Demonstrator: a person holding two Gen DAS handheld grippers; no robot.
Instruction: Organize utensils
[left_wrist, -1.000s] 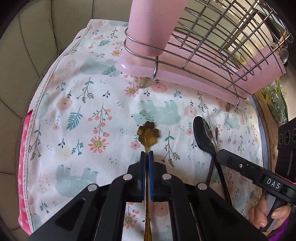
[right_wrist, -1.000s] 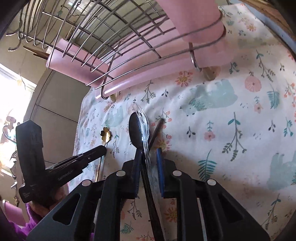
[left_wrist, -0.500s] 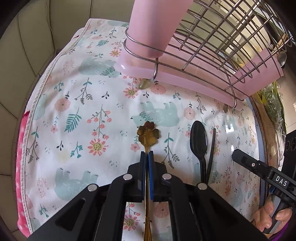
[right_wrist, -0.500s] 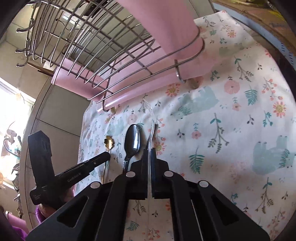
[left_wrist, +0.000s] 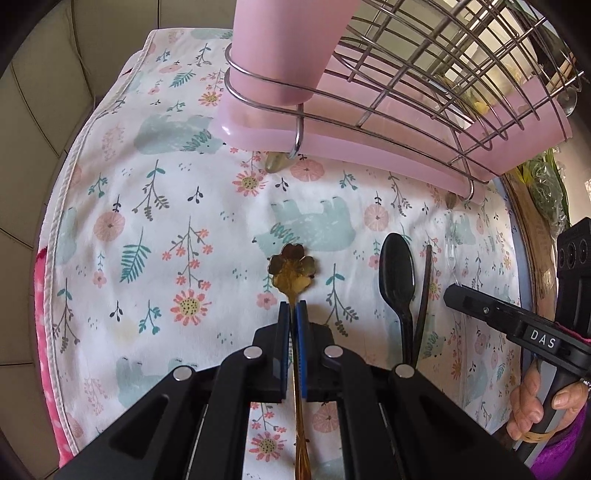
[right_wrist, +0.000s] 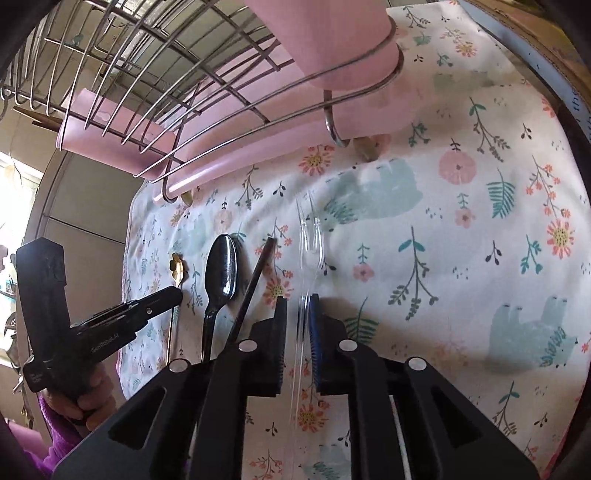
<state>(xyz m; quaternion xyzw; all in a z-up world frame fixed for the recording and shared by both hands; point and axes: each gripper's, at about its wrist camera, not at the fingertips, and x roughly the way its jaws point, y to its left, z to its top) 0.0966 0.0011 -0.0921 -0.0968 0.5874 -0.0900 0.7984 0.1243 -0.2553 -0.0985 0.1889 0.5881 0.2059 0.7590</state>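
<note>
Now the left gripper (left_wrist: 292, 308) is closed on the gold spoon (left_wrist: 293, 268) handle, bowl sticking out in front. Right gripper (right_wrist: 298, 304) jaws just opened a bit; clear fork (right_wrist: 308, 236) lies loose btw them on the cloth (right_wrist: 461, 229).

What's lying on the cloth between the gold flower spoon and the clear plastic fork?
A black spoon and a dark chopstick, side by side; the right wrist view shows both between the gold spoon and clear fork.
</note>
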